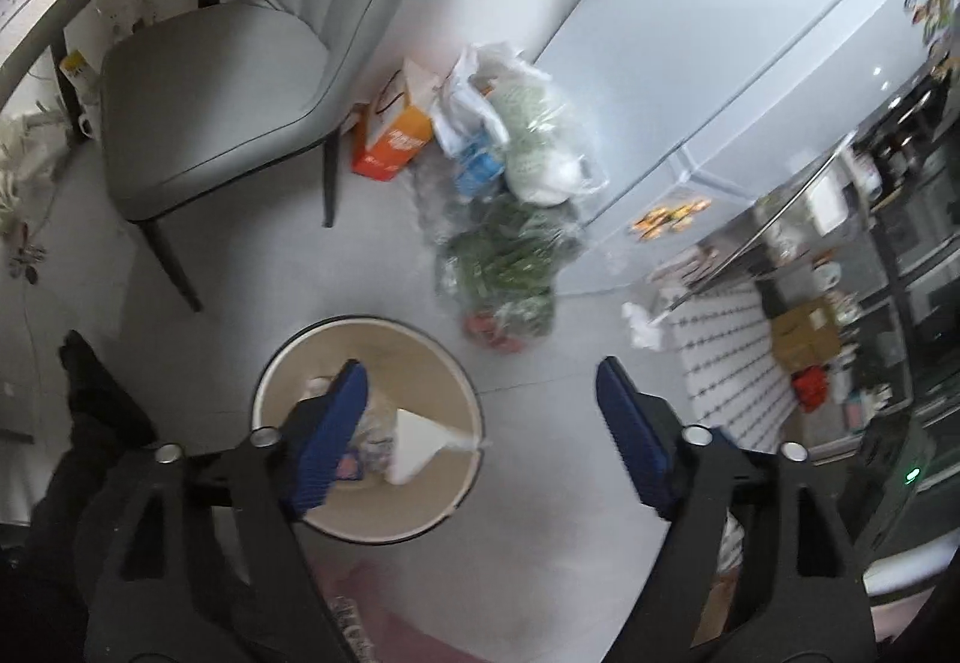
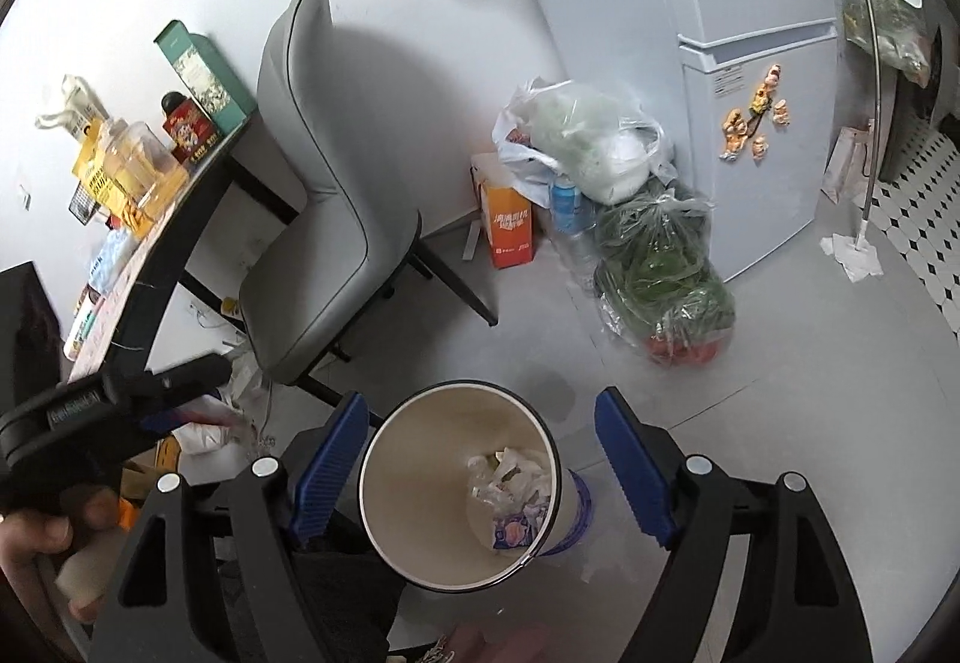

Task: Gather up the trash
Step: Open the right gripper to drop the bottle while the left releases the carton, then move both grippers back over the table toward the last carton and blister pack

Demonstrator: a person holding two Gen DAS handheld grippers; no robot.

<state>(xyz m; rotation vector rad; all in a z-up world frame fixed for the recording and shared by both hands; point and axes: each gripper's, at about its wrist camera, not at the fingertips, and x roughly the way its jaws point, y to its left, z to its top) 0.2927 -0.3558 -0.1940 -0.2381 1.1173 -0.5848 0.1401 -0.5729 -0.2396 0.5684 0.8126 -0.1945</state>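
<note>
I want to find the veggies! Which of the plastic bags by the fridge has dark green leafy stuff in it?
The clear bag nearest the trash bin: the dark green bag, with something red at its bottom. The white bag behind it, against the wall, holds pale things.

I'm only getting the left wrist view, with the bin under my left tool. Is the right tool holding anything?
Observer: No. The right tool is open and empty, and the bin shows between its fingers.
Operator: Any trash on the floor that I can't see?
Observer: Probably. Something crumpled, white and red, lies on the floor below the table's edge.
Operator: What's on top of that table?
Observer: A green box, a red tin and a clear bottle of yellow liquid, among other clutter.
</note>
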